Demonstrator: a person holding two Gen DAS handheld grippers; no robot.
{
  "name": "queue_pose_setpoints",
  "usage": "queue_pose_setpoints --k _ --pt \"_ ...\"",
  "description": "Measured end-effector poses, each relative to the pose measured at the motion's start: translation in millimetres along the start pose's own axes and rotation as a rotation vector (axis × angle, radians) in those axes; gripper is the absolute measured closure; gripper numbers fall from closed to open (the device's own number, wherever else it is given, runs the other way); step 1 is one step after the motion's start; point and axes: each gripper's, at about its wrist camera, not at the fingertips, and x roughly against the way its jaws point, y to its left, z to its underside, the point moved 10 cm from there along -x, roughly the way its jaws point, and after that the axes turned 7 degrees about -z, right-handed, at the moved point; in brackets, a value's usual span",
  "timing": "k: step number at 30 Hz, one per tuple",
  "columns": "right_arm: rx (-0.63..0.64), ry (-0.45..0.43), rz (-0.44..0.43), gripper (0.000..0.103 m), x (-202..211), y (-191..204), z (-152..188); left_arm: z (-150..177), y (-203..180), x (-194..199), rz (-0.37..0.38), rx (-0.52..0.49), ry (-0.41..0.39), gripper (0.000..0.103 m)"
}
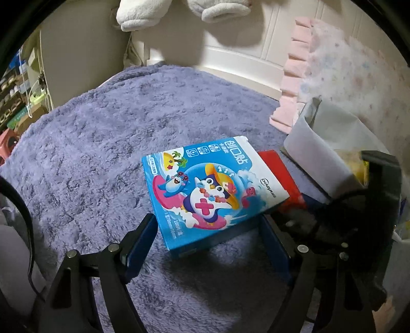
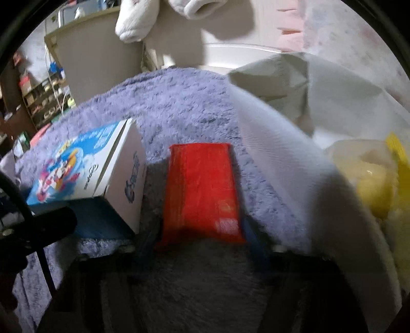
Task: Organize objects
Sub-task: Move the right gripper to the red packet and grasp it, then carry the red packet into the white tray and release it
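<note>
A blue cartoon bandage box (image 1: 212, 192) lies on the purple fluffy blanket (image 1: 102, 143). My left gripper (image 1: 208, 243) is open, its blue pads on either side of the box's near end; whether they touch it I cannot tell. A red flat pack (image 2: 202, 189) lies on the blanket just right of the box (image 2: 84, 169); it also shows in the left wrist view (image 1: 279, 171). My right gripper (image 2: 201, 243) has its blurred blue fingers at the red pack's near corners, apparently closed on it. The right gripper's black body shows in the left wrist view (image 1: 358, 205).
A grey-white bag (image 2: 294, 153) stands open at the right with yellow items (image 2: 374, 184) inside. A pink ruffled pillow (image 1: 333, 64) lies behind it. White plush feet (image 1: 179, 10) hang above. Shelves (image 1: 15, 102) stand at far left.
</note>
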Motion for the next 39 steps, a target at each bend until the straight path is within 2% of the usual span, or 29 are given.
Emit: queue_pose_setpoints --k 3,10,14,17,20,23,26,30,32,35,37,39 --pt "-0.051 -0.008 -0.074 0.061 12.5 -0.4 2.3 -1.8 0.9 2.3 0.008 0.006 -0.005 0.023" --pt "-0.086 -0.066 -0.130 0.062 47.5 13.0 -11.5 -6.9 -0.3 13.7 0.034 0.026 -0.024 0.023" --pt "-0.088 -0.128 -0.168 0.062 71.6 24.0 -27.1 -16.1 -0.5 31.1 0.065 0.046 -0.080 0.023" --pt "-0.093 -0.174 -0.186 0.062 88.1 31.4 -35.1 -23.3 -2.9 46.3 0.117 0.068 -0.125 0.023" --pt "-0.101 -0.210 -0.162 0.062 102.5 33.2 -39.3 -28.0 -9.4 58.1 0.167 0.072 -0.157 0.023" --pt "-0.123 -0.239 -0.057 0.062 116.6 23.3 -42.8 -29.8 -22.8 65.6 0.223 0.060 -0.167 0.023" --pt "-0.219 -0.246 0.004 0.062 127.6 0.4 -43.9 -29.7 -42.9 75.0 0.263 0.021 -0.178 0.023" --pt "-0.370 -0.268 0.084 0.062 154.5 -38.1 -36.1 -27.3 -69.1 91.0 0.287 -0.052 -0.206 0.022" --pt "-0.426 -0.298 0.096 0.062 164.6 -48.1 -35.9 -24.2 -83.6 95.9 0.285 -0.089 -0.205 0.022" --pt "-0.514 -0.378 0.043 0.062 186.4 -61.7 -45.5 -17.3 -98.9 97.5 0.224 -0.159 -0.191 0.022" --pt "-0.567 -0.429 -0.018 0.057 198.4 -71.7 -51.7 -14.1 -112.2 99.7 0.223 -0.196 -0.183 0.022" --pt "-0.596 -0.438 -0.066 0.055 200.2 -80.0 -55.8 -10.8 -121.6 103.0 0.230 -0.223 -0.181 0.022"
